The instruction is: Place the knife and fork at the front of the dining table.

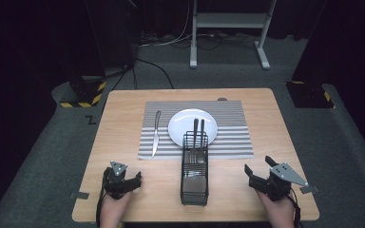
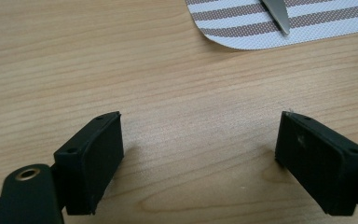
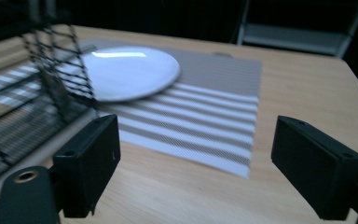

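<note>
Sitting on the striped placemat [image 1: 228, 128], left of the white plate [image 1: 185, 124], the knife [image 1: 156, 133] lies flat with its handle toward the far edge and its blade tip pointing back at the person. In the left gripper view that tip [image 2: 276, 15] pokes in at the top, resting on the rounded corner of the placemat [image 2: 242, 32]. Nothing holds the knife right now.

Down at the near left corner of the worktop [image 1: 123, 114], the left gripper [image 1: 123, 183] sits low over bare wood, jaws spread wide with nothing between them; its own camera shows only wood grain in the gap [image 2: 199, 144]. It is well apart from the knife.

Over on the right, the right gripper [image 1: 259, 176] hangs above the worktop near the front edge, jaws likewise standing apart and empty [image 3: 196, 154]. Its view looks across the placemat [image 3: 205, 116] toward the plate [image 3: 130, 70].

Between the two grippers stands a black wire basket [image 1: 194, 171], reaching from the plate's near rim toward the front edge. Two dark handles [image 1: 198, 129] rise from its far end, and it blurs into the left side of the right gripper view [image 3: 37, 84].
</note>
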Demonstrator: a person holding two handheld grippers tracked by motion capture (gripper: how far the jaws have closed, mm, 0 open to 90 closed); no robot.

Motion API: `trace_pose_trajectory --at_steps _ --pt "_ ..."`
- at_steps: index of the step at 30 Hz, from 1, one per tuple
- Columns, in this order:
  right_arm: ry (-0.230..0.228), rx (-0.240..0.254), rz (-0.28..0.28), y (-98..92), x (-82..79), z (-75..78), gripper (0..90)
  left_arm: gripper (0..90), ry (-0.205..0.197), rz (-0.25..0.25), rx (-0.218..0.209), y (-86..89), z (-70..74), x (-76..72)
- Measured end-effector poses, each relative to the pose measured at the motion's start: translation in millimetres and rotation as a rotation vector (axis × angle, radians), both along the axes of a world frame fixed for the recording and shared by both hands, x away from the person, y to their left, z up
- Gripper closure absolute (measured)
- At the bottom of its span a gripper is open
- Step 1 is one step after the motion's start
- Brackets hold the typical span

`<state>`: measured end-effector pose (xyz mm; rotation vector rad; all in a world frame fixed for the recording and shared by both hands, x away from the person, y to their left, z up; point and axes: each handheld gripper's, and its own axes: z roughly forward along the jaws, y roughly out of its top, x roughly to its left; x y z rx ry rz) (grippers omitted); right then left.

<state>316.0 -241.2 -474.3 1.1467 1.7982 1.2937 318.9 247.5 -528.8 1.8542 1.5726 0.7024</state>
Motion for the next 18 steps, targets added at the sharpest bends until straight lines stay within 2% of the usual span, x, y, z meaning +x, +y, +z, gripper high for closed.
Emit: trace_pose_trajectory --at_steps 5,7,9,14,18 --pt "-0.082 0.028 0.017 18.5 -4.2 12.7 16.4 15.3 0.004 0.010 -0.016 0.3 -0.3 0.1" --pt "-0.094 0.037 0.020 21.5 -4.7 15.1 17.9 15.3 0.005 0.014 -0.016 -0.1 -0.3 -0.3" --pt "-0.127 0.069 0.028 29.9 -3.9 22.6 19.7 15.3 0.004 0.016 -0.016 -0.3 -0.3 -0.4" --pt "-0.155 0.111 0.030 43.7 3.7 35.5 23.6 15.0 0.005 0.014 -0.018 -0.3 -0.4 -0.4" --pt "-0.163 0.115 0.042 54.0 10.2 41.8 27.5 14.9 0.005 0.014 -0.016 -0.3 -0.3 -0.3"
